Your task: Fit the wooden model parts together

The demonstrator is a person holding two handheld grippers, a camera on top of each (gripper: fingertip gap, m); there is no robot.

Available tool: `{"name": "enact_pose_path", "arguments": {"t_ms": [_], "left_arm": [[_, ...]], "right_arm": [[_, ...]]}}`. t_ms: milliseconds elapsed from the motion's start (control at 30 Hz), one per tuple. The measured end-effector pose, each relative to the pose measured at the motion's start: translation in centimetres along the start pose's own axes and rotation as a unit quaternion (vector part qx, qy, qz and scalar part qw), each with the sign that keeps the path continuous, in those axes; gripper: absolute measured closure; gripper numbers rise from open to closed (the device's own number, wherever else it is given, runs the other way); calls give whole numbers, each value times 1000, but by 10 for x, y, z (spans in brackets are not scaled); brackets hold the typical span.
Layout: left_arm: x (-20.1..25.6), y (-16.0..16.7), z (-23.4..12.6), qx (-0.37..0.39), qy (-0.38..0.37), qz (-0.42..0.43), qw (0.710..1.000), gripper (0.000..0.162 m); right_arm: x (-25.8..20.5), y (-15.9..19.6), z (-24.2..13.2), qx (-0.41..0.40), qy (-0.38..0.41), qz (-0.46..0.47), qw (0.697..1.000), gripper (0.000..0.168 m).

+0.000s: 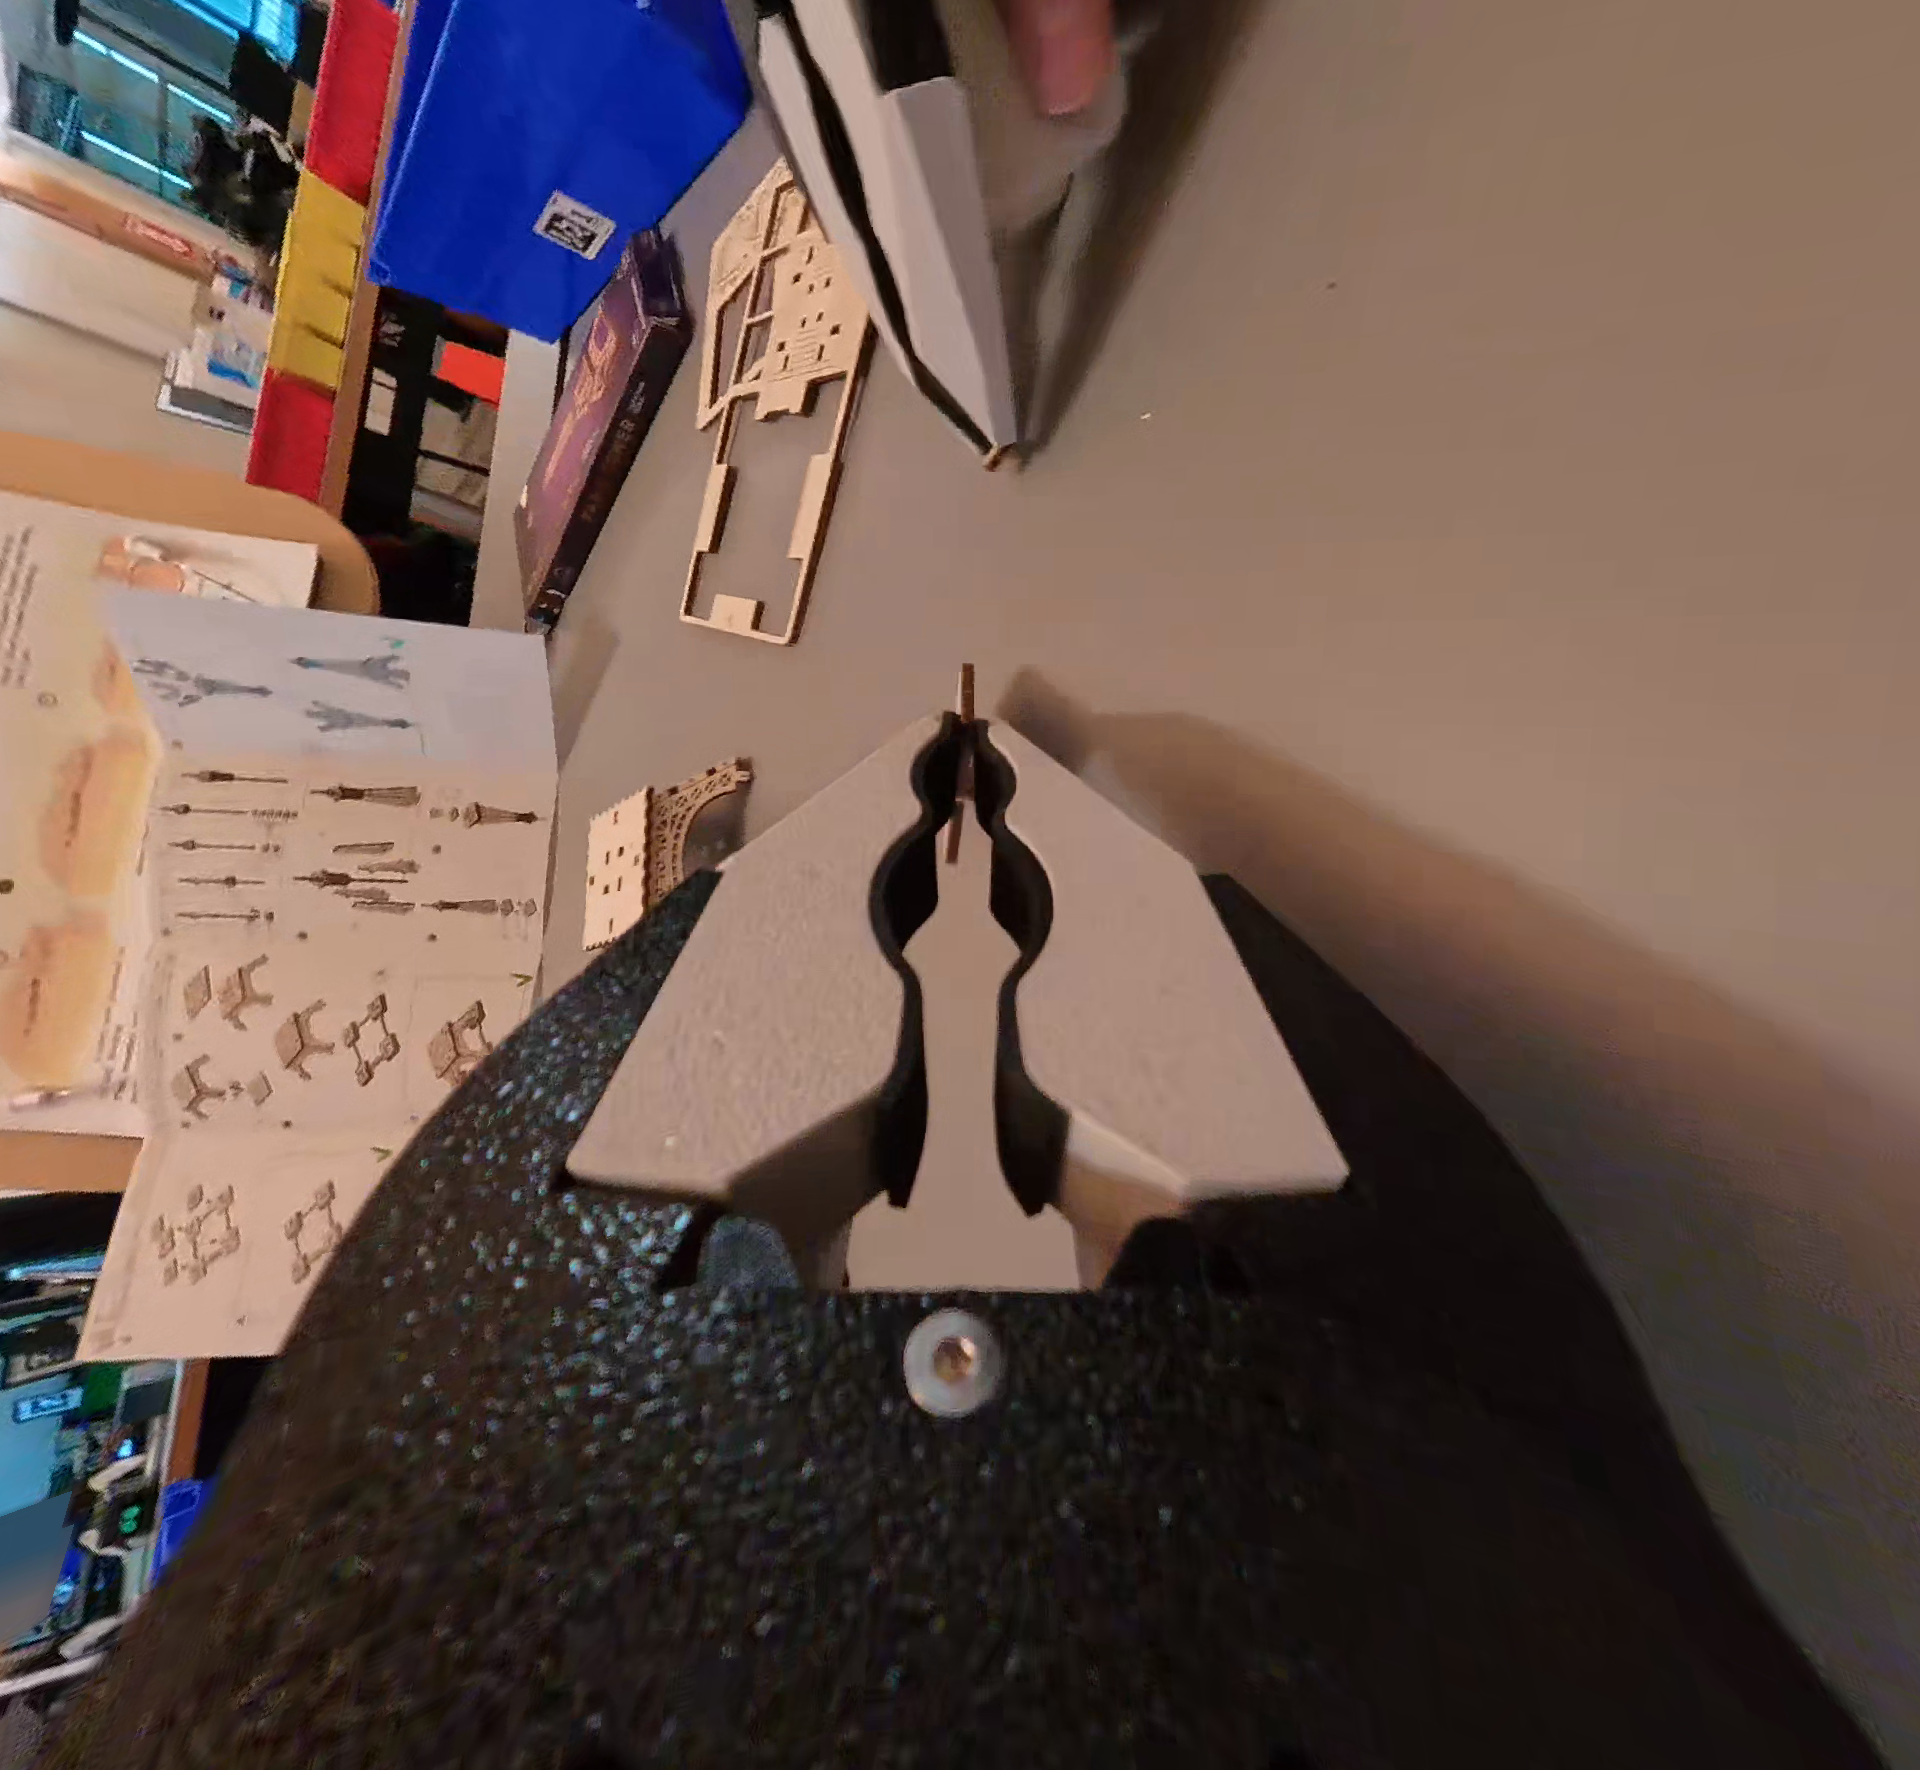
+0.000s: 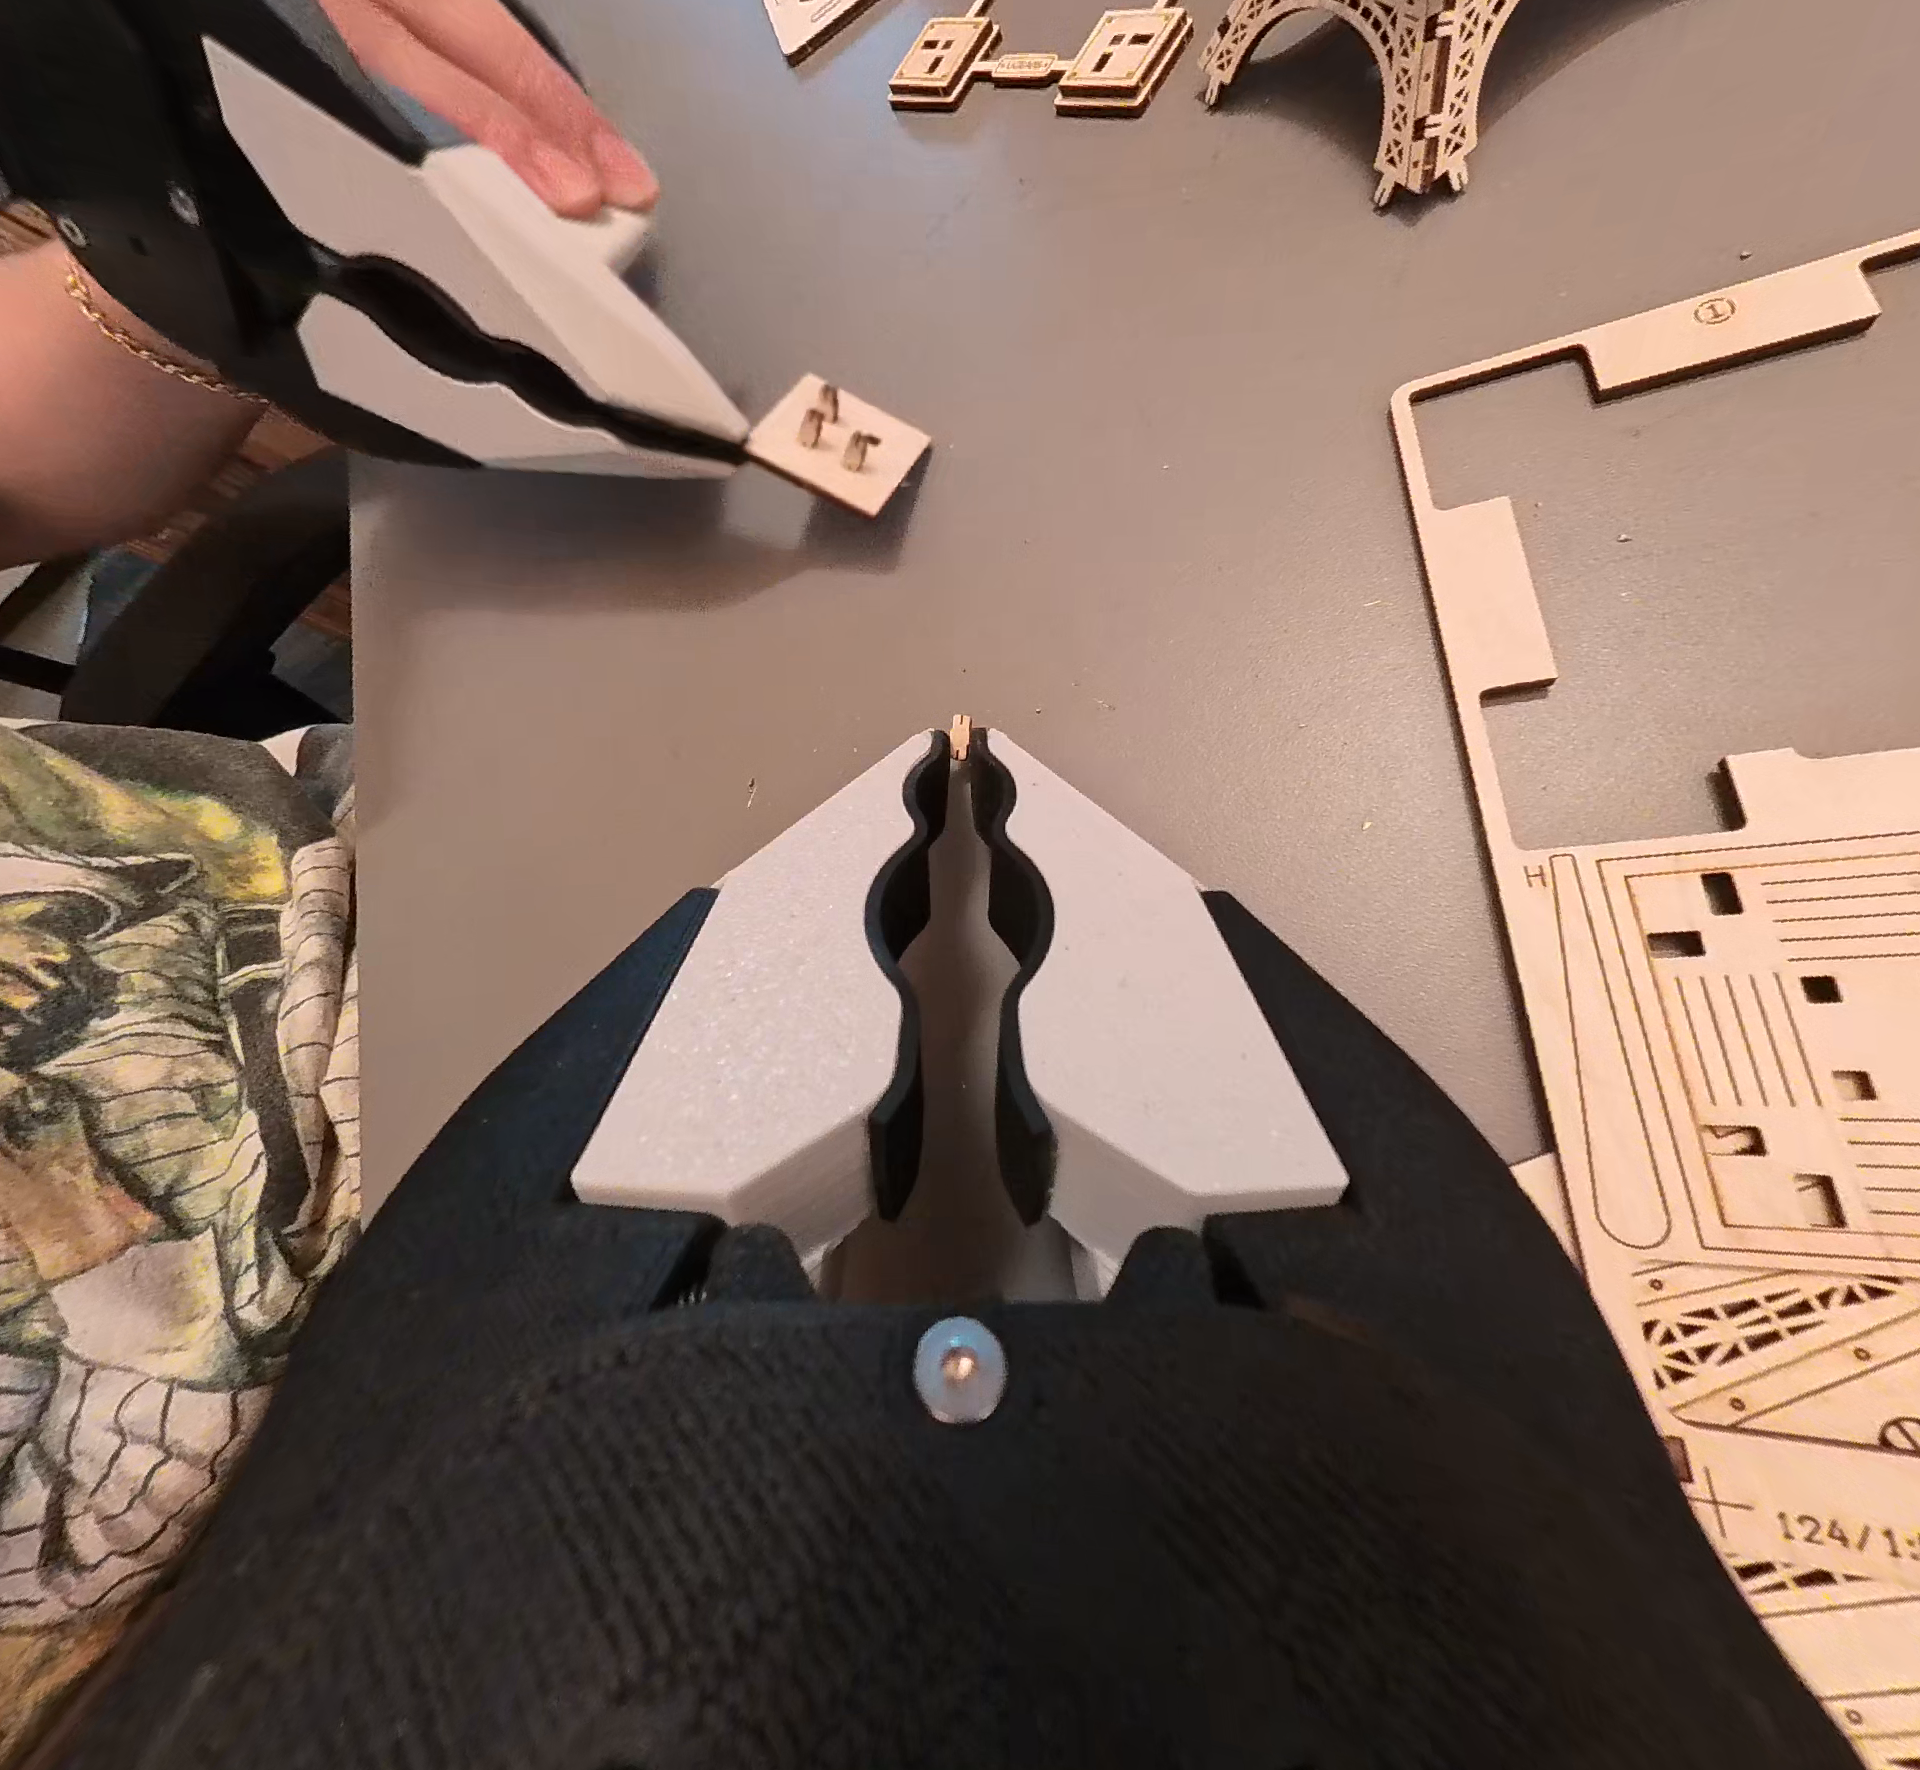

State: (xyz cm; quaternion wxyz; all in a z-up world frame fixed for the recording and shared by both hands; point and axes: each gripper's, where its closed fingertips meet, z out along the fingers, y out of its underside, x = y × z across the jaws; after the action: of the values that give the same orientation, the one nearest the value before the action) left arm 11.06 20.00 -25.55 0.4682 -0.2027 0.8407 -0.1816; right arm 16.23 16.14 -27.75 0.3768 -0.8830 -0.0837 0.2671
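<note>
Your left camera rides close above the table, rolled sideways; your right looks down toward its far edge. Each sees the other's gripper.

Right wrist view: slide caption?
Right gripper pinches a tiny peg; left gripper holds a square plate nearby.

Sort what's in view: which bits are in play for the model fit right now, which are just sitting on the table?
In play:
left gripper, shut on the small square plate with pegs
right gripper, shut on a tiny wooden peg
tower base, assembled

Lying about:
cut-out wooden sheets
instruction sheet
dark box
blue bins
</note>
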Motion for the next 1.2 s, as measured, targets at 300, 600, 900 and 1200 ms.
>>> {"name": "enact_pose_path", "arguments": {"t_ms": [300,600,900,1200], "left_arm": [[24,11,-3,-15,36,10,999,157],[-19,-34,-17,79,70,-297,949,159],[-26,-27,-1,29,138,-357,923,158],[-31,-38,-9,72,126,-168,975,157]], "right_arm": [[0,0,0,-1,6,-7,1000,167],[-26,-22,9,41,30,-218,975,167],[-44,-69,-3,172,128,-359,908,167],[-53,-61,1,165,68,-334,925,167]]}}
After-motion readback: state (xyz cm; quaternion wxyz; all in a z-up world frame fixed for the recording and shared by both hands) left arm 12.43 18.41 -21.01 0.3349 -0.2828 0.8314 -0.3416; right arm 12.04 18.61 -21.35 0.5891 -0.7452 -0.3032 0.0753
